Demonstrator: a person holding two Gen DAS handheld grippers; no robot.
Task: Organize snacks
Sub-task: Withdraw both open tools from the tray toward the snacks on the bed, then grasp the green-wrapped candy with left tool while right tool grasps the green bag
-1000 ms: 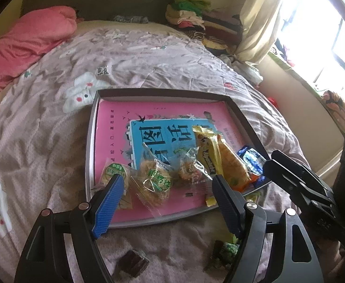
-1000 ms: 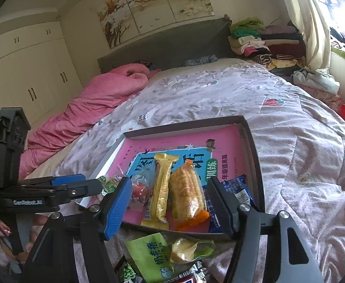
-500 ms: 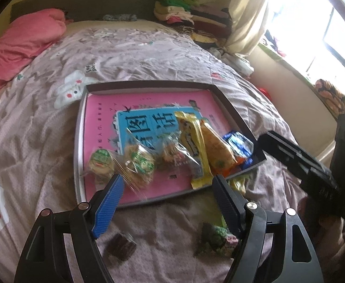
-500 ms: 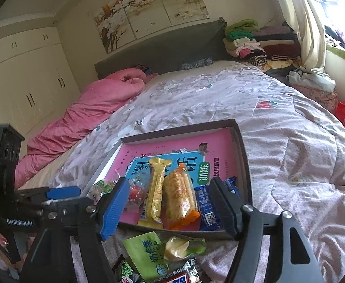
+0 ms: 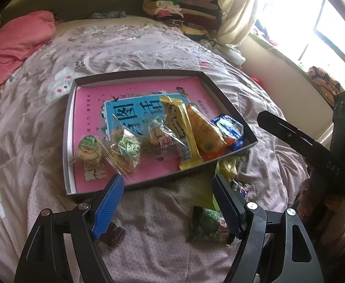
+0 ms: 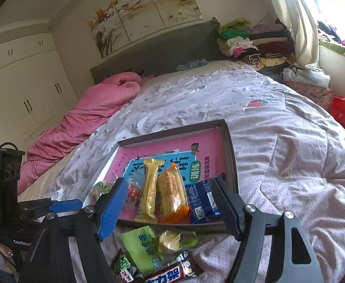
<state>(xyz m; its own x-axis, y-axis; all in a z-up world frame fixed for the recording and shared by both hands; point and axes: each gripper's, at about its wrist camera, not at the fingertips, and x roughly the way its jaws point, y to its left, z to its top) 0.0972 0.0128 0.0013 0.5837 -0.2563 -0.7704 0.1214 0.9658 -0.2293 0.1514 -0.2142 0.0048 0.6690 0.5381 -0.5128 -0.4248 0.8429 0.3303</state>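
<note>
While both grippers hang over the near edge of the bed, neither holds anything. The left gripper (image 5: 166,202) has its blue-padded fingers spread wide, with bare bedspread (image 5: 163,240) showing between them. A small dark brown wrapped sweet (image 5: 114,232) lies on the bedspread just beside the left finger, and a green crumpled packet (image 5: 207,219) lies against the inner side of the other finger. The right gripper (image 6: 170,206) is likewise spread apart, hovering above loose snacks in front of the tray: a light green packet (image 6: 140,245), a clear bag with a yellowish piece (image 6: 172,238) just beside it, and a dark chocolate bar (image 6: 172,274) nearest the camera, partly cut off by the frame.

Beyond them sits a shallow dark-walled tray (image 5: 69,118) on the bedspread, lined with a pink and blue printed sheet (image 5: 137,92). Along its near side snacks lie in a row. From the left wrist view these are a round biscuit with a green label (image 5: 88,147), a second clear-wrapped biscuit (image 5: 125,148), a clear packet with red print (image 5: 159,136), a long yellow bar (image 5: 179,129), an orange packet (image 5: 204,133) and a blue packet (image 5: 229,127) against the tray's right wall.

Farther back, a pink quilt (image 6: 89,115) lies bunched on the bed's left side, folded clothes (image 6: 250,42) are stacked by the headboard, and white wardrobes (image 6: 21,87) line the wall.
</note>
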